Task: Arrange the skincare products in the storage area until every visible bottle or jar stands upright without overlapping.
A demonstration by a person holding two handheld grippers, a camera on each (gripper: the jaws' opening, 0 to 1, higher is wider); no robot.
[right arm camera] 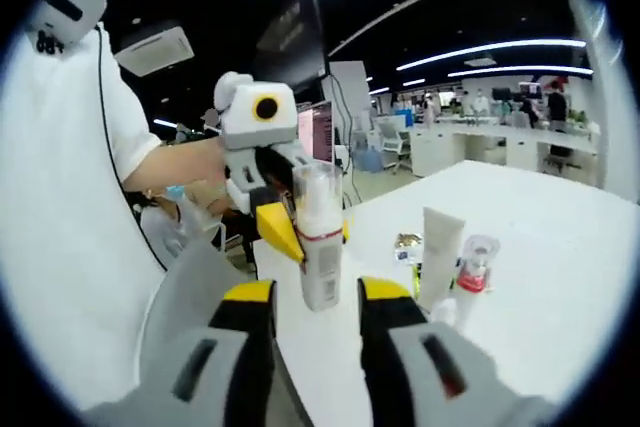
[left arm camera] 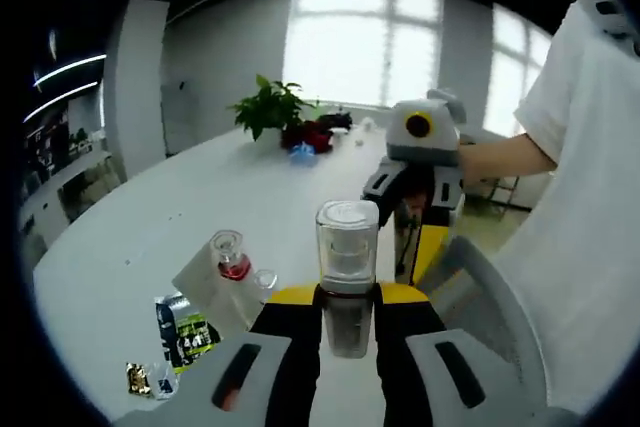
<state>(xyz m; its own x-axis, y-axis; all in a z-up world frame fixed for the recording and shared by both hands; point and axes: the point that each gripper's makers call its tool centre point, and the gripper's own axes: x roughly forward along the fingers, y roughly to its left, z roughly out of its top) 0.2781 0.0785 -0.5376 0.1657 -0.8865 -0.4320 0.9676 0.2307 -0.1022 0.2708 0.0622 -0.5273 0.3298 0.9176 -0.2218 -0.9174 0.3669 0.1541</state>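
In the left gripper view, a small gold-wrapped item (left arm camera: pixel 138 379) and a dark sachet (left arm camera: pixel 183 331) lay at the near left of the white table (left arm camera: pixel 150 217). Just right of them a white tube (left arm camera: pixel 212 292) stood with a clear red-collared bottle (left arm camera: pixel 232 257) beside it. At centre the left gripper (left arm camera: pixel 347 337) had its jaws closed against a clear-capped bottle (left arm camera: pixel 347 272), holding it upright. Behind it to the right was the right gripper (left arm camera: pixel 420 237), and a person's sleeve (left arm camera: pixel 575 197) stood at the far right. A plant (left arm camera: pixel 272 107) sat far back on the table.

In the right gripper view, the person's shirt (right arm camera: pixel 60 207) took up the left. The left gripper (right arm camera: pixel 285 209) gripped the bottle (right arm camera: pixel 318 237) from behind, at the table (right arm camera: pixel 540 247) edge. The right gripper (right arm camera: pixel 315 312) had its jaws spread wide either side of the bottle's base, not touching it. To the right stood the tube (right arm camera: pixel 438 257) and the red-collared bottle (right arm camera: pixel 474 269), just beside each other, with the sachet (right arm camera: pixel 407 244) behind.
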